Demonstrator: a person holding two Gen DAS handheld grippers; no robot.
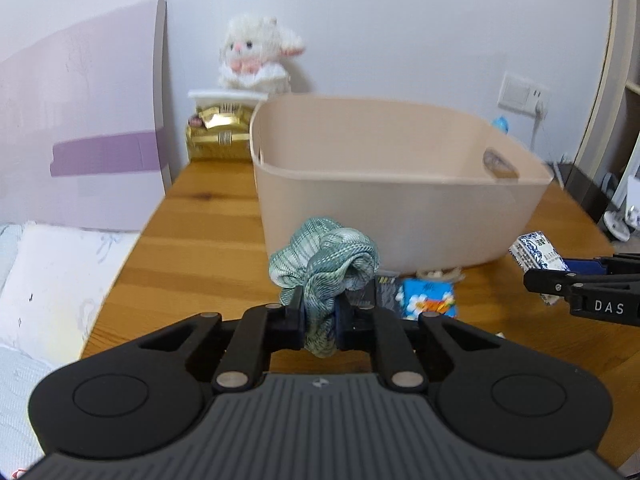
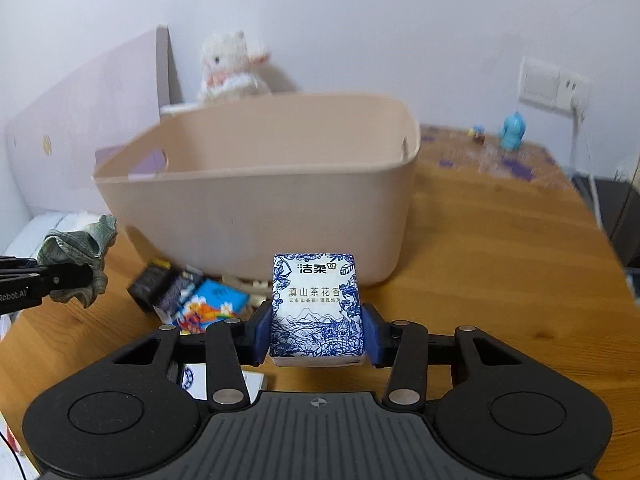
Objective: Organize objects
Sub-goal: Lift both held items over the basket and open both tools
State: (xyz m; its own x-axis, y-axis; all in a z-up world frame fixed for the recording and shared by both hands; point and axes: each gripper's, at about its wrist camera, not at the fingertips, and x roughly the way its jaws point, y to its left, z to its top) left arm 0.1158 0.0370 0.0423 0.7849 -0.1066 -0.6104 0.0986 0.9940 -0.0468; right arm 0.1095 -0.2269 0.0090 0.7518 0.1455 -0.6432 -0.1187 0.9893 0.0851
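My left gripper (image 1: 319, 314) is shut on a crumpled green checked cloth (image 1: 325, 264) and holds it above the wooden table (image 1: 192, 216), just in front of the beige plastic basket (image 1: 400, 184). My right gripper (image 2: 317, 328) is shut on a blue-and-white tissue pack (image 2: 316, 304), also held in front of the basket (image 2: 256, 184). The cloth (image 2: 76, 252) and left gripper show at the left of the right wrist view. The tissue pack (image 1: 536, 254) and right gripper show at the right of the left wrist view.
Small colourful packets (image 2: 200, 300) and a dark packet (image 2: 154, 282) lie on the table before the basket. A white plush toy (image 1: 256, 56) sits on a gold box (image 1: 218, 132) behind it. A blue figurine (image 2: 512, 130) stands far right. A bed (image 1: 40, 280) lies left.
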